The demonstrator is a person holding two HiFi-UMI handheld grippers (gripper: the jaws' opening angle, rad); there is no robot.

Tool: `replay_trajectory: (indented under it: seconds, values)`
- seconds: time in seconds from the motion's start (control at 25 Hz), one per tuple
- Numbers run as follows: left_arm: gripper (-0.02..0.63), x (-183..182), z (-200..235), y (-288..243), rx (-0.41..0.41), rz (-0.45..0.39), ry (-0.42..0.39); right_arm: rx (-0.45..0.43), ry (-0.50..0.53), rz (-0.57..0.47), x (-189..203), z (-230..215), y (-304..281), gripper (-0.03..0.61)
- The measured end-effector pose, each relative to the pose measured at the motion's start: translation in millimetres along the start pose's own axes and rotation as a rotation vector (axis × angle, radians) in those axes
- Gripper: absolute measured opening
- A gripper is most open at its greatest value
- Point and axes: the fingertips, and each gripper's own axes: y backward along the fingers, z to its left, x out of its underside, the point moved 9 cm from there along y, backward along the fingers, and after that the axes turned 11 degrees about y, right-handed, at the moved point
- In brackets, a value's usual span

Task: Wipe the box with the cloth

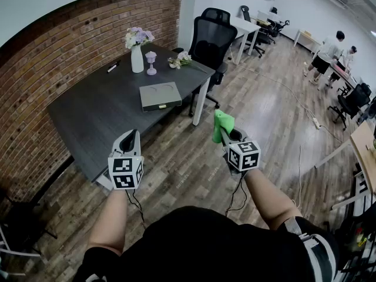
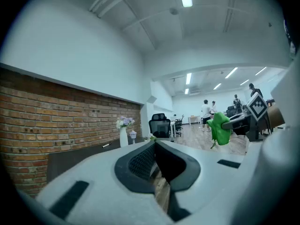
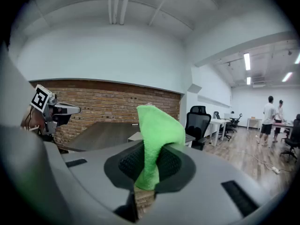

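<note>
- Box (image 1: 160,96), flat and grey, lies on the dark tabletop (image 1: 94,113), out toward the far right end by the office chair (image 1: 210,35). Nothing is touching it, and both grippers are well apart from it.
- Cloth (image 1: 222,123), bright green, is pinched in the right hand-held gripper (image 1: 226,135). That gripper's own view shows the jaws clamped on the cloth's lower part, with a loose fold standing up above them.
- The left hand-held gripper (image 1: 131,136) is closed on nothing. Its jaw tips meet, and only wooden floor shows through the gap behind them.
- Both grippers are held out over the floor, short of the tabletop's near edge. I read this as the approach, with no wiping begun.
- Next up, as I judge it, the right gripper must travel forward and down to the box, then lay that loose fold flat on the lid. The jaws themselves should stay off the surface.
- The left gripper could steady the box against sliding, pressing on a side or opening its jaws to grip.
- Beyond the box stand a white vase of flowers (image 1: 137,49), a small lilac ornament (image 1: 151,61) and a sprig of flowers (image 1: 179,60). All look clear of a wipe across the lid.
- Writing: none that I can read. The lid shows no legible label or brand, and the only print is the black-and-white square markers on each gripper's cube.
</note>
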Motion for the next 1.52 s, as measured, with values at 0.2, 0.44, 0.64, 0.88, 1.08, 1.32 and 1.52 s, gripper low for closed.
replay_trajectory:
  seconds: [0.2, 0.44, 0.64, 0.88, 1.08, 1.32, 1.52]
  values:
    - [0.008, 3, 3, 0, -0.002, 0.010, -0.007, -0.006, 0.008, 0.014, 2, 4, -5, 0.042]
    - [0.008, 10, 15, -1, -0.016, 0.026, 0.000, -0.011, 0.009, 0.038, 6, 9, -14, 0.042]
    - [0.008, 15, 29, 0, -0.011, 0.046, 0.005, -0.034, 0.007, 0.061, 7, 24, -21, 0.043]
    - [0.008, 43, 47, -3, -0.006, 0.119, 0.028, -0.102, 0.026, 0.081, 19, 58, -25, 0.043]
    - [0.008, 67, 48, -19, -0.008, 0.201, 0.036, -0.120, 0.011, 0.136, 32, 59, -31, 0.043]
    - [0.008, 81, 53, -48, -0.042, 0.252, 0.105, -0.150, -0.003, 0.147, 36, 48, -75, 0.043]
    - [0.008, 75, 60, -88, -0.069, 0.267, 0.109, -0.201, -0.005, 0.157, 40, 31, -123, 0.043]
